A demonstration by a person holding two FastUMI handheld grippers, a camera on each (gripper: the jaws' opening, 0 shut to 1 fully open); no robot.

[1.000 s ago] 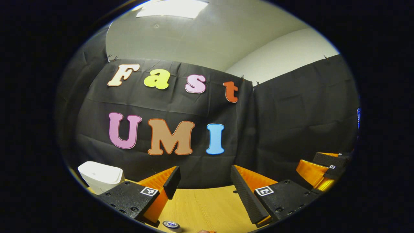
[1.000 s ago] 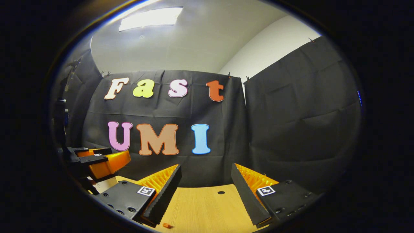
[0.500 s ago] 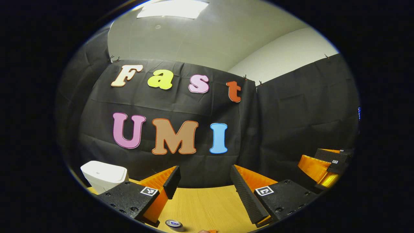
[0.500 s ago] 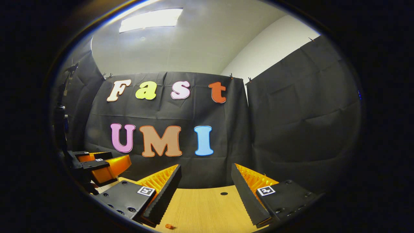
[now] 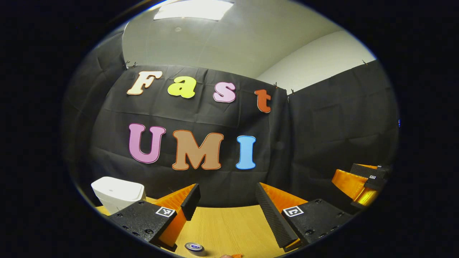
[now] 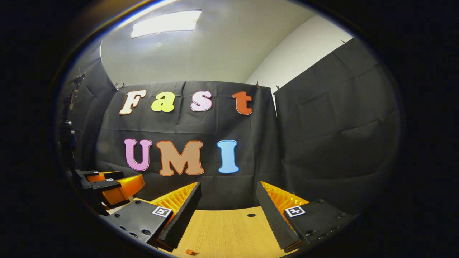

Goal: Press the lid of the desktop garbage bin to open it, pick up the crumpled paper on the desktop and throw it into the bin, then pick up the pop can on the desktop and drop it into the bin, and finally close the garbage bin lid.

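Closed white bin (image 5: 116, 193) lying forward-left of left gripper (image 5: 226, 208) (jaws parted, empty); right gripper (image 6: 226, 209) likewise spread, farther off.

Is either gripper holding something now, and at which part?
Nothing is held: the left gripper and the right gripper are open, with only the table between their fingers.

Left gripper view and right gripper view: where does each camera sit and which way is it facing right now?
Left gripper view: rides the left gripper, looking forward over the wooden desktop to the booth wall; own open fingers at bottom, white garbage bin at left, pop can below, right gripper at right.
Right gripper view: rides the right gripper, facing the same wall; own open fingers at bottom, left gripper at left.
Shared: desktop, wall, each other's gripper.
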